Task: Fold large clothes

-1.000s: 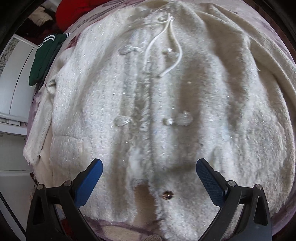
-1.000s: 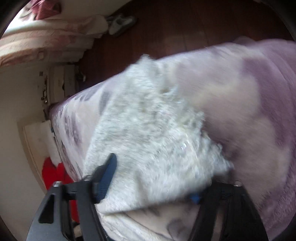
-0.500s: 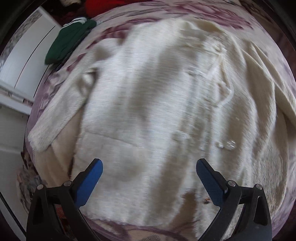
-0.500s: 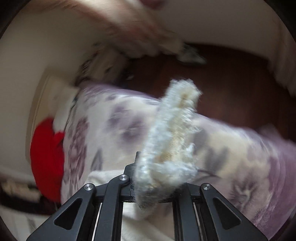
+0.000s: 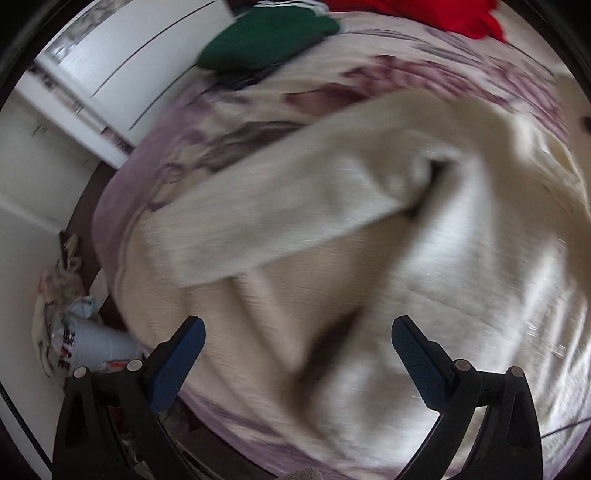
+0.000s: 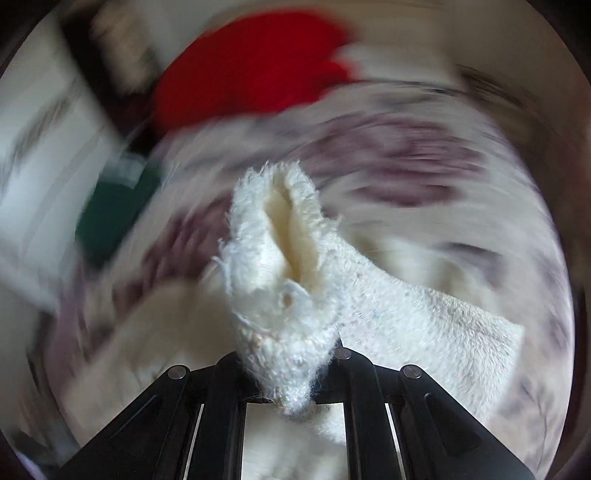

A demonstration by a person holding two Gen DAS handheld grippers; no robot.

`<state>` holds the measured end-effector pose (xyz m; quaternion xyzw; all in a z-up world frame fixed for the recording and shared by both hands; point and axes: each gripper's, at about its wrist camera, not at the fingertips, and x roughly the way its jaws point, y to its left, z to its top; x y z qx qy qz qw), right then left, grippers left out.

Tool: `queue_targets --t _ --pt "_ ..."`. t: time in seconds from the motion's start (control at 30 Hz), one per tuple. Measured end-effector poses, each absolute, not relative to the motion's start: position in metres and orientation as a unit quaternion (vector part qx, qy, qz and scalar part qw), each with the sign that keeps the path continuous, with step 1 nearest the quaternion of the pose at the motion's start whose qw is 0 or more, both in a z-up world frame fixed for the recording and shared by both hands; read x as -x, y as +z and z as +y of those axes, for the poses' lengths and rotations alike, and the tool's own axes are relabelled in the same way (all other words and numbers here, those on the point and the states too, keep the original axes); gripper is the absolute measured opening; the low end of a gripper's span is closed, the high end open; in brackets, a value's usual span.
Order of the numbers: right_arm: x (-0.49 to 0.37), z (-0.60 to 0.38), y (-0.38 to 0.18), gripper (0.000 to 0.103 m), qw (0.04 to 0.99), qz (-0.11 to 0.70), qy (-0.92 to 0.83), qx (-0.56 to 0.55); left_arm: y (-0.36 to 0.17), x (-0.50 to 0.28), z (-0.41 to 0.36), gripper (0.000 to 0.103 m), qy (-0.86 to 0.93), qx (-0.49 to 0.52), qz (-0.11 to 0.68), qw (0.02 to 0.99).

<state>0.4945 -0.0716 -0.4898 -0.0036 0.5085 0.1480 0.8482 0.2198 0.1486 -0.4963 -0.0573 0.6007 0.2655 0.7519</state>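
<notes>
A large cream fuzzy coat (image 5: 369, 258) lies spread on a bed with a purple floral blanket (image 5: 155, 155). One sleeve (image 5: 295, 206) lies across the left part of the coat. My left gripper (image 5: 295, 350) is open and empty, above the coat's near edge. My right gripper (image 6: 291, 384) is shut on the frayed cuff of the coat's other sleeve (image 6: 284, 266) and holds it lifted above the bed; the sleeve trails down to the right. Both views are blurred by motion.
A green garment (image 5: 266, 33) and a red one (image 5: 424, 14) lie at the far end of the bed; both show blurred in the right wrist view. A white wardrobe (image 5: 122, 74) stands on the left. Bags and clutter (image 5: 70, 325) sit on the floor by the bed's left edge.
My right gripper closed on the sleeve cuff, lifted it and swung it round towards the red and green garments. My left gripper's view swept left across the coat to its left sleeve, staying open.
</notes>
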Motion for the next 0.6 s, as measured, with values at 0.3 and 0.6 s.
queue_targets --t 0.3,0.6 --pt "-0.461 0.064 -0.593 0.014 0.79 0.565 0.185 0.15 -0.514 -0.187 0.235 0.103 0.325 0.103 0.608 0.717" --pt "-0.434 -0.04 -0.547 0.065 0.764 0.619 0.171 -0.055 -0.55 -0.151 0.311 0.103 0.299 0.364 0.585 0.66"
